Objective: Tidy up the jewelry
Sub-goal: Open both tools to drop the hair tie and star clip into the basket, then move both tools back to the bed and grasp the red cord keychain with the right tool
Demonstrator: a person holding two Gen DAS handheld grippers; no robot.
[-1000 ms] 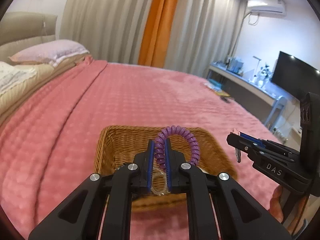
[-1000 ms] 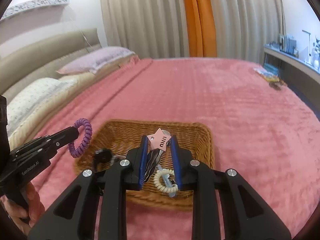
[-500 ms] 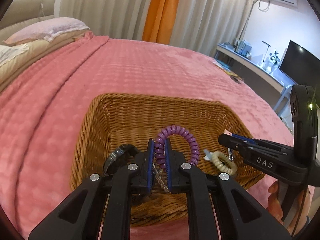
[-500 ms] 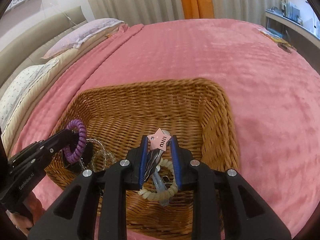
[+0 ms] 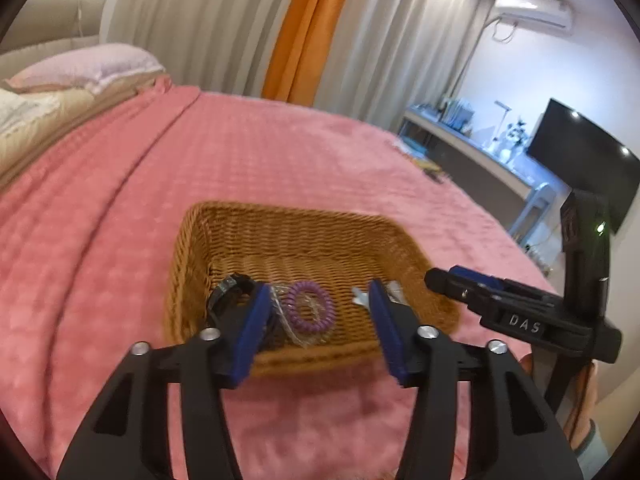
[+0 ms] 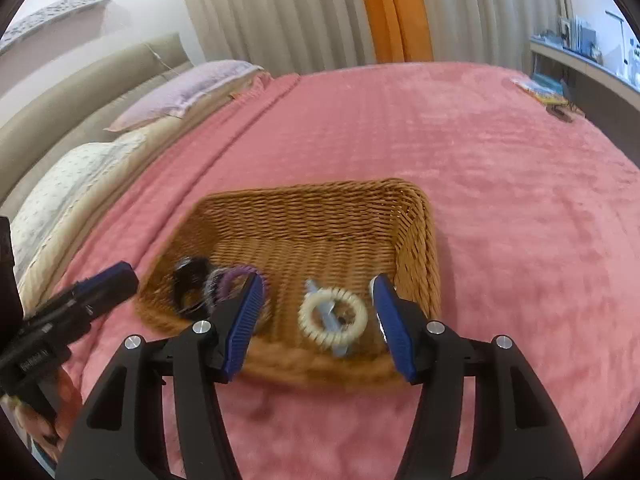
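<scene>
A wicker basket [image 5: 280,228] [image 6: 320,208] sits on the pink bed. A purple coil hair tie [image 5: 311,306] [image 6: 236,274] lies inside it, next to a black band [image 5: 230,286] [image 6: 192,276] and a clear chain [image 5: 286,316]. A cream coil tie [image 6: 333,316] lies on a pale blue clip [image 6: 316,292] toward the basket's right. My left gripper [image 5: 318,300] is open and empty above the basket's near rim. My right gripper [image 6: 318,300] is open and empty above the near rim too. The star-charm piece is hidden behind the right finger.
The pink blanket [image 5: 260,152] covers the bed all around the basket. Pillows [image 6: 184,88] lie at the head on the left. A desk [image 5: 480,152] and a TV [image 5: 580,160] stand beyond the bed's right edge. Small items [image 6: 544,94] lie at the far right.
Both grippers opened and pulled back up from the basket. The purple coil tie dropped from the left gripper into the basket. The star-charm piece left the right gripper.
</scene>
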